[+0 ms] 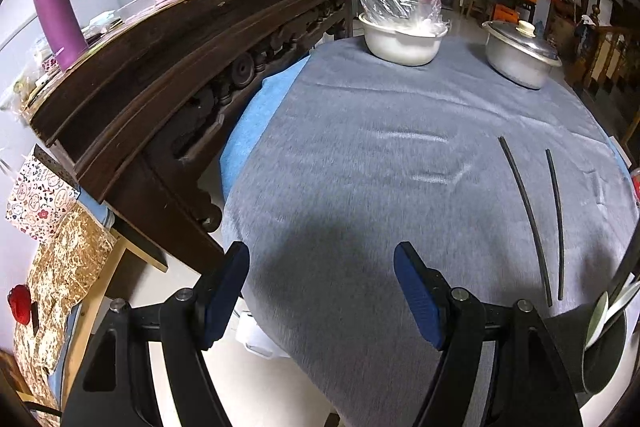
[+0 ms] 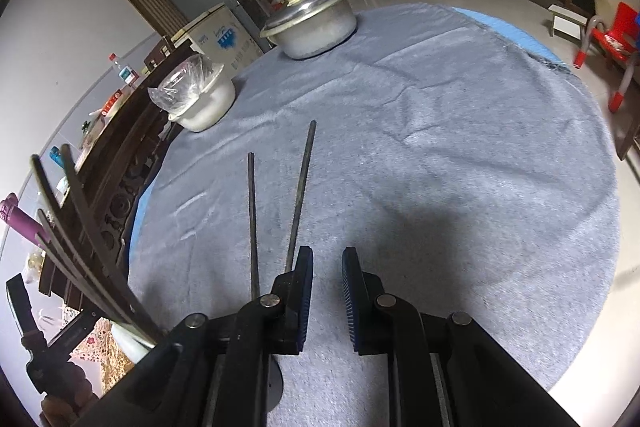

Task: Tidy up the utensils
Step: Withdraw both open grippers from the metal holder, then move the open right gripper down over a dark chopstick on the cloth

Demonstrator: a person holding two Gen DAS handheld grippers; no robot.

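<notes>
Two dark chopsticks (image 1: pixel 528 215) lie loose on the grey tablecloth (image 1: pixel 360 167), side by side with a gap between them. They also show in the right wrist view (image 2: pixel 276 211). My left gripper (image 1: pixel 320 291) is open and empty, over the table's near left edge, left of the chopsticks. My right gripper (image 2: pixel 327 287) hovers just right of the chopsticks' near ends, jaws a narrow gap apart, nothing between them. A dark utensil holder (image 1: pixel 604 351) with spoons stands at the lower right of the left wrist view. Several chopsticks (image 2: pixel 88 251) stick up from it in the right wrist view.
A white bowl (image 1: pixel 402 45) with a plastic bag in it and a lidded metal pot (image 1: pixel 520 57) stand at the far side of the table. A carved dark wood sideboard (image 1: pixel 180 75) with bottles and dishes runs along the left. A red chair (image 2: pixel 612 43) stands beyond the table.
</notes>
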